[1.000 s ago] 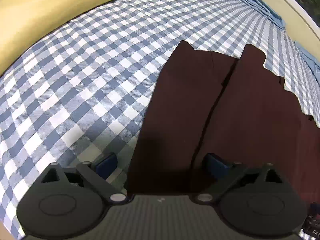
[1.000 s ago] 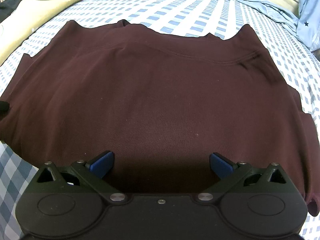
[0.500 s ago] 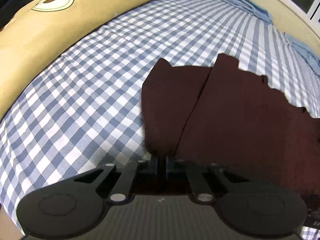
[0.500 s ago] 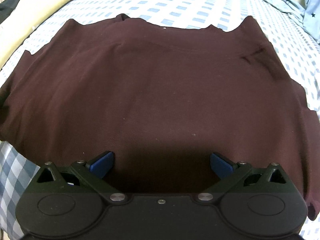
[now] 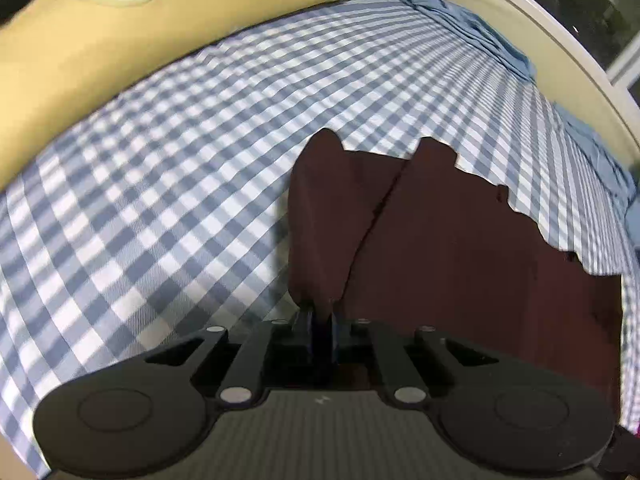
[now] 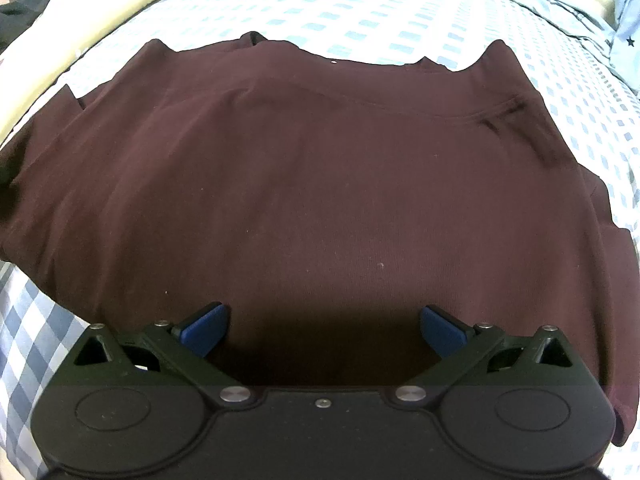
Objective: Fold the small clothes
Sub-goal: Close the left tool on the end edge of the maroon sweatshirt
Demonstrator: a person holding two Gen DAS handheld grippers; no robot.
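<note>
Gripping a pinch of dark maroon knit garment (image 5: pixel 460 248) between fingers drawn fully together, the left gripper (image 5: pixel 320 326) holds the cloth's near left edge at the 6 o'clock foot of its own view, while the fabric fans away toward 12 and 2 o'clock across a blue-and-white checked bedsheet (image 5: pixel 160 200).

The right gripper (image 6: pixel 322 324) hangs over the same garment with its blue-padded fingers (image 6: pixel 202 328) spread wide and nothing between them; the cloth fills that view from 9 o'clock to 3 o'clock, its seamed far edge lying crosswise near 12 o'clock.

A flap of the garment, divided from the main panel by a dark crease running from 6 toward 12 o'clock in the left view, lies directly ahead of the closed left gripper. That crease appears to be the line the coming fold turns on: the left hand, already on the edge and nearer to it, looks placed to carry the flap toward 3 o'clock over the body, with the garment's long side set across the right gripper's path.

A yellow bolster pillow with an avocado print (image 5: pixel 80 40) borders the sheet at 10 o'clock, and crumpled light blue fabric (image 5: pixel 460 20) lies at 1 o'clock.
</note>
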